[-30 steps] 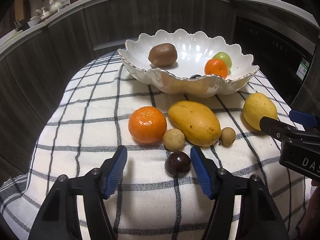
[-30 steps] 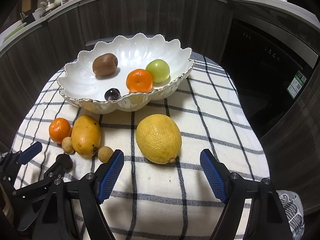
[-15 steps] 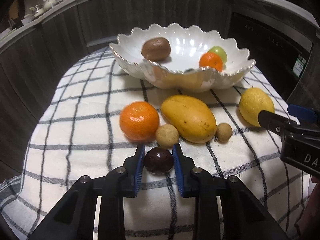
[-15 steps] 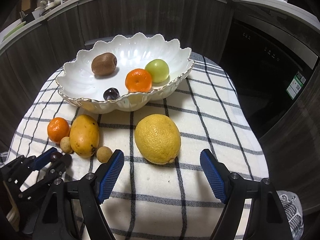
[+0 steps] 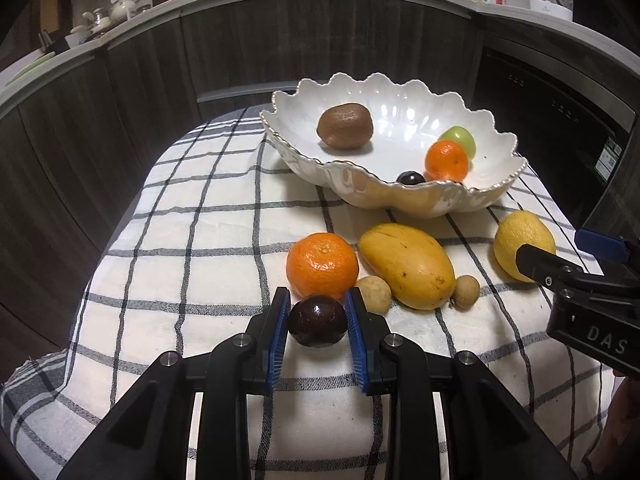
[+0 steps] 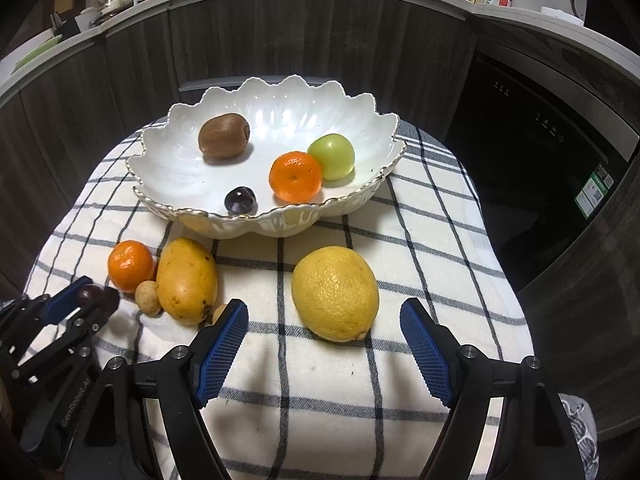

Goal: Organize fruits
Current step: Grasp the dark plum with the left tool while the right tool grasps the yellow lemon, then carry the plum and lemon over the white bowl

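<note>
My left gripper (image 5: pixel 318 322) is shut on a dark purple plum (image 5: pixel 318 321), raised slightly over the checked cloth; in the right wrist view the same plum (image 6: pixel 89 294) sits between its blue pads. Just beyond lie an orange (image 5: pixel 322 265), a mango (image 5: pixel 407 265) and two small brown round fruits (image 5: pixel 375 294) (image 5: pixel 465 291). My right gripper (image 6: pixel 324 356) stands open just short of the big lemon (image 6: pixel 335 298), its pads apart from it. The white scalloped bowl (image 6: pixel 168 168) holds a kiwi (image 6: pixel 224 135), an orange (image 6: pixel 295 176), a green fruit (image 6: pixel 332 156) and a dark plum (image 6: pixel 240 200).
A checked cloth (image 6: pixel 420 248) covers the small table, whose edges drop off left and right. Dark curved cabinets (image 5: pixel 132 92) ring the back, with a black appliance (image 6: pixel 532 152) at the right. A counter (image 5: pixel 100 20) with crockery and bottles runs above.
My left gripper closed on the dark plum and has lifted it a little off the cloth, drifting left. The right gripper stayed open by the lemon.
</note>
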The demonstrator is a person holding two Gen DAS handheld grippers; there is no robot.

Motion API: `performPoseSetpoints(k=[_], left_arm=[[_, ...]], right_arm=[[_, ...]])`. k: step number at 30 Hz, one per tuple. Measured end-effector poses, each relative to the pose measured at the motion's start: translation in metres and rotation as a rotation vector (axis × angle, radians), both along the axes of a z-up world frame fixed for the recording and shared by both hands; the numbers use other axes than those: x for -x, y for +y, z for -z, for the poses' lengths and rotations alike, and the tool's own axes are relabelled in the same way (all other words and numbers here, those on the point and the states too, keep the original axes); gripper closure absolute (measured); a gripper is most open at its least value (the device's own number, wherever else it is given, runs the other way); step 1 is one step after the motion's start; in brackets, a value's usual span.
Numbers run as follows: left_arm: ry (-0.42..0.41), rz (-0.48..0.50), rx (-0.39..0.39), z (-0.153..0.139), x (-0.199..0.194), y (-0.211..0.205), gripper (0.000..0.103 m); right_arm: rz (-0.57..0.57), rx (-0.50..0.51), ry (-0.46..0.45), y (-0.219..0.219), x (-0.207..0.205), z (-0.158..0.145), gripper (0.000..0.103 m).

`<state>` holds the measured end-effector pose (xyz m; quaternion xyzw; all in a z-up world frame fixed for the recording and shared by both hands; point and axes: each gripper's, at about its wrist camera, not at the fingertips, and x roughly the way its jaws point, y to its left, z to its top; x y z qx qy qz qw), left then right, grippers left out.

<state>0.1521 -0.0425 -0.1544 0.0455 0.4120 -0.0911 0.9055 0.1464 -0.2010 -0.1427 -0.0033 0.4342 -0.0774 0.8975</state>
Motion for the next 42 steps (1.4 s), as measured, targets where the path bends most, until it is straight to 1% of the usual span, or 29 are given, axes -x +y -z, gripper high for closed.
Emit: performPoseSetpoints(k=[8,14,16,18,19,24,28,33,38,42], left_arm=[[-0.007,-0.020,0.001,-0.002,-0.010,-0.001,0.075],[0.002,-0.025,-0.019,0.003,-0.013,-0.003,0.075],[-0.003,-0.021,-0.030,0.003,-0.013,-0.005,0.075],[-0.003,-0.023,-0.034,0.003,-0.012,-0.007,0.075],[-0.003,-0.023,-0.036,0.003,-0.012,-0.007,0.075],[-0.015,-0.021,-0.037,-0.003,-0.010,-0.009,0.075],[-0.031,-0.021,-0.031,-0.010,-0.008,-0.010,0.075],[-0.058,-0.026,-0.009,-0.028,-0.005,-0.006,0.075],[-0.095,-0.017,0.016,-0.052,-0.011,-0.005,0.075],[-0.128,-0.008,0.034,-0.071,-0.025,-0.008,0.075]], right_arm=[[0.028,-0.016,0.045,-0.013,-0.024,0.017,0.024],[0.002,-0.014,0.082,-0.013,-0.041,0.034,0.025],[-0.007,-0.019,0.085,-0.014,-0.043,0.036,0.031],[-0.012,-0.033,0.100,-0.017,-0.046,0.040,0.043],[-0.010,-0.037,0.110,-0.018,-0.048,0.043,0.045],[-0.016,-0.051,0.105,-0.021,-0.045,0.042,0.046],[-0.016,-0.054,0.087,-0.020,-0.040,0.035,0.046],[-0.017,-0.064,0.057,-0.018,-0.033,0.017,0.046],[-0.044,-0.055,0.003,-0.013,-0.027,-0.015,0.046],[-0.074,-0.042,-0.043,-0.010,-0.034,-0.044,0.046]])
